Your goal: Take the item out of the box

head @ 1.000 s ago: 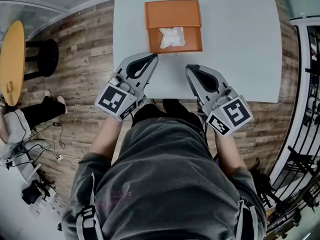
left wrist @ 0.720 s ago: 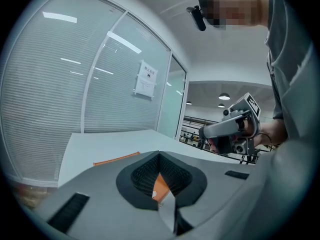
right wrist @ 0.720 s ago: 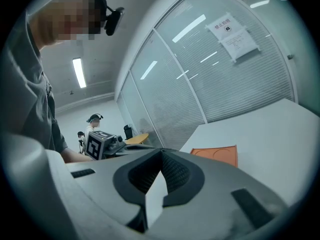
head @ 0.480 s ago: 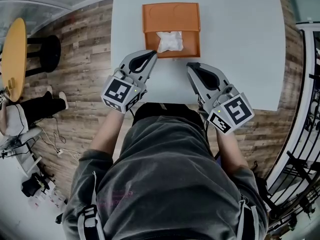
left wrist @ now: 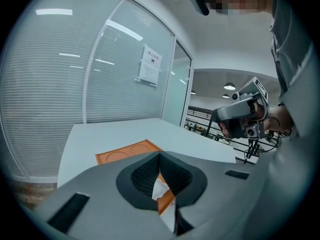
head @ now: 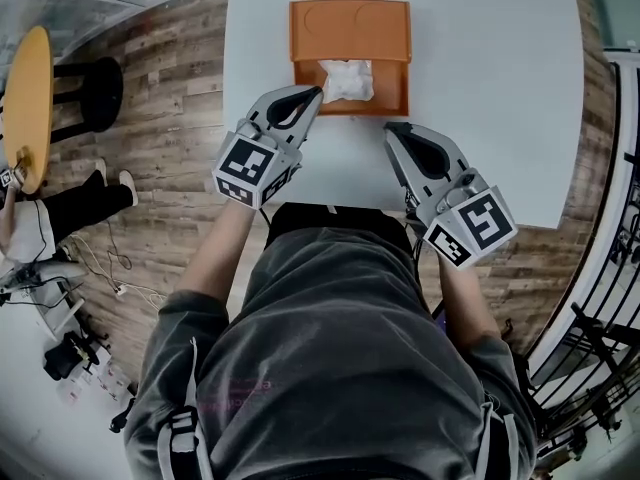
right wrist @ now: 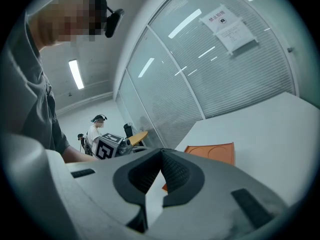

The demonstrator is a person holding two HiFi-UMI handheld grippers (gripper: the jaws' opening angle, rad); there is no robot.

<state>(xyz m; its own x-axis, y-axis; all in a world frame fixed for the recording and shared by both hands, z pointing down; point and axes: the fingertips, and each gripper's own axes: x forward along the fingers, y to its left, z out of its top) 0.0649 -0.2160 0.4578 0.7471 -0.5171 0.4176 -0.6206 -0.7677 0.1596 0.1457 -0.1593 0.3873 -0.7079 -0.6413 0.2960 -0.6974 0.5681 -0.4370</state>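
An orange box (head: 385, 96) lies open on the white table (head: 490, 88), its lid (head: 350, 28) flipped flat to the far side. A crumpled white item (head: 347, 78) sits in the box. My left gripper (head: 313, 93) is shut and empty, its tip at the box's near left corner, just beside the white item. In the left gripper view, the white item (left wrist: 159, 189) and the orange box (left wrist: 168, 202) show through the gap below the shut left gripper (left wrist: 160, 155). My right gripper (head: 390, 128) is shut too, just short of the box's near right corner.
A yellow round table (head: 25, 108) and a black stool (head: 95, 98) stand on the wooden floor at the left. A person (head: 50, 228) and loose cables (head: 100, 268) are lower left. A railing (head: 610, 268) runs along the right. A glass wall stands beyond the table.
Both grippers have moved forward toward the box. The left tip has come up to the box's near left corner; the right has come closer to the near right corner.
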